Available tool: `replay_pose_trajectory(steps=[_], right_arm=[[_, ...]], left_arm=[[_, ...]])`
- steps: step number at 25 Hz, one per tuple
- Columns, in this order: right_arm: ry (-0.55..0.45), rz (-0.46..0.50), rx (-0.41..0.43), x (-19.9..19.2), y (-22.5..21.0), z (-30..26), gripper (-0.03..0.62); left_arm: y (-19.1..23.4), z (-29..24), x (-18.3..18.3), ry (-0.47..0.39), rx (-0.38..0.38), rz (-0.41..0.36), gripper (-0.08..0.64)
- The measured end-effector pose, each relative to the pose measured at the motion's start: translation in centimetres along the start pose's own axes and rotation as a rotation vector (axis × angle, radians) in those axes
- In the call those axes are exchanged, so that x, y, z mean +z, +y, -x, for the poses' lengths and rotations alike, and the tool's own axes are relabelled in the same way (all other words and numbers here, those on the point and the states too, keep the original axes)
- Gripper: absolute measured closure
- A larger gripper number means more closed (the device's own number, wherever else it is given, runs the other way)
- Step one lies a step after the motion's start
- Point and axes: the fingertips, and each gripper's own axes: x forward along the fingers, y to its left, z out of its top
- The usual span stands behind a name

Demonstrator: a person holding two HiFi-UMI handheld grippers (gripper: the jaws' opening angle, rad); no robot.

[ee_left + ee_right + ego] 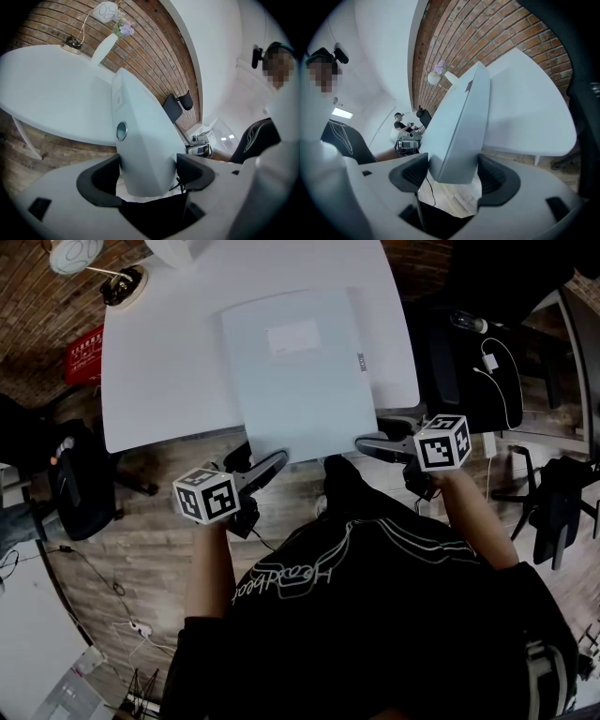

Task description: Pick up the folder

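The folder (295, 371) is a thick pale blue-grey binder with a white label, and its near edge sticks out past the front edge of the white table (159, 362). My left gripper (272, 463) is shut on its near left corner. My right gripper (370, 444) is shut on its near right corner. In the left gripper view the folder's spine (140, 140), with its round finger hole, fills the gap of the left gripper (149, 171). The right gripper view shows the folder's edge (461, 126) pinched in the right gripper (452, 173). The folder looks raised and tilted over the table.
A small desk lamp (122, 282) and a white vase (104, 47) stand at the table's far left. A black chair (469, 362) with a white cable stands to the right, and another black chair (80, 488) to the left. The floor is wood.
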Motion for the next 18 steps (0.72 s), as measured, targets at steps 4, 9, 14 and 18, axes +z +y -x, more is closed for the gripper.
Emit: replay_pose_trajectory(steps=[4, 9, 14, 18], right_arm=[[-0.030, 0.021, 0.004, 0.4, 1.2, 0.4, 0.308], [-0.058, 0.080, -0.002, 0.9, 3.2, 1.1, 0.307], [-0.096, 0.138, -0.009, 0.9, 5.8, 2.5, 0.307], [-0.124, 0.185, -0.010, 1.2, 8.4, 3.5, 0.307]], left_arm=[[-1.0, 1.1, 0.8, -0.039, 0.007, -0.030, 0.198], [-2.7, 2.7, 1.6, -0.065, 0.019, -0.089, 0.198], [-4.9, 4.6, 1.6, -0.103, 0.022, -0.130, 0.198], [-6.8, 6.7, 1.9, -0.143, 0.021, -0.166, 0.198]])
